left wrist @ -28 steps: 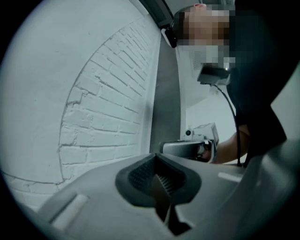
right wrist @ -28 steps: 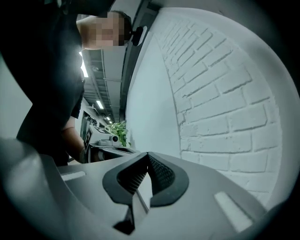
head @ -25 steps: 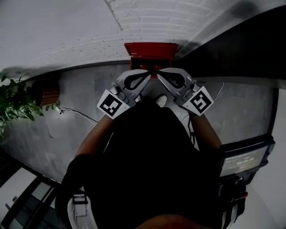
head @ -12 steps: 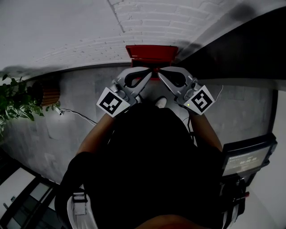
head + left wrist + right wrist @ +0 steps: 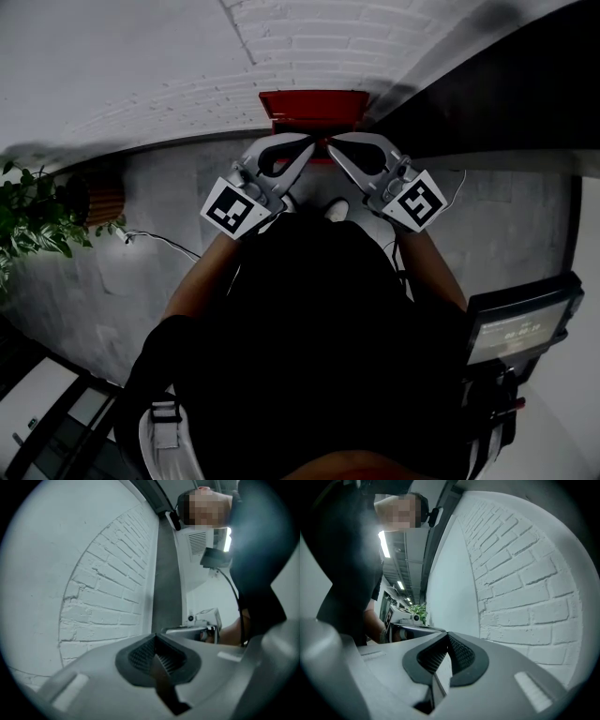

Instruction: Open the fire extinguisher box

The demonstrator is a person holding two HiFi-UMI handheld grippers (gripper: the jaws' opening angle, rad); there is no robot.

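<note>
Raised and pushed forward since a second ago, both grippers: tips then short of the box (image 5: pixel 314 103), now at its near edge. Sits red against the foot of the white brick wall (image 5: pixel 309 42), right where wall meets grey floor (image 5: pixel 187 178). Lid open or shut, not clear from above.

Left gripper (image 5: pixel 311 143) angled in toward the box from its near left, right gripper (image 5: pixel 330 143) from its near right. Tips almost meeting just before the box's near edge and overlapping it in the head view; touching it or only close, cannot tell. Marker cubes further back from the box, one each side, bare forearms behind them.

Left fingers (image 5: pixel 140 656) pressed together, nothing seen between them. Brick wall beyond, right gripper alongside. Right fingers (image 5: pixel 461 654) together at the tips too, only a thin pale slit lower down. Brick wall beyond, left gripper alongside and the plant (image 5: pixel 421 610) past it.

Pale shoe (image 5: pixel 337 208) on the floor just on the near side of the box, under the grippers. Plant (image 5: pixel 33 220) well off to the box's left, with a thin cable (image 5: pixel 159 239) on the floor between plant and box. Dark-framed screen (image 5: pixel 520 328) well off to the box's near right.
</note>
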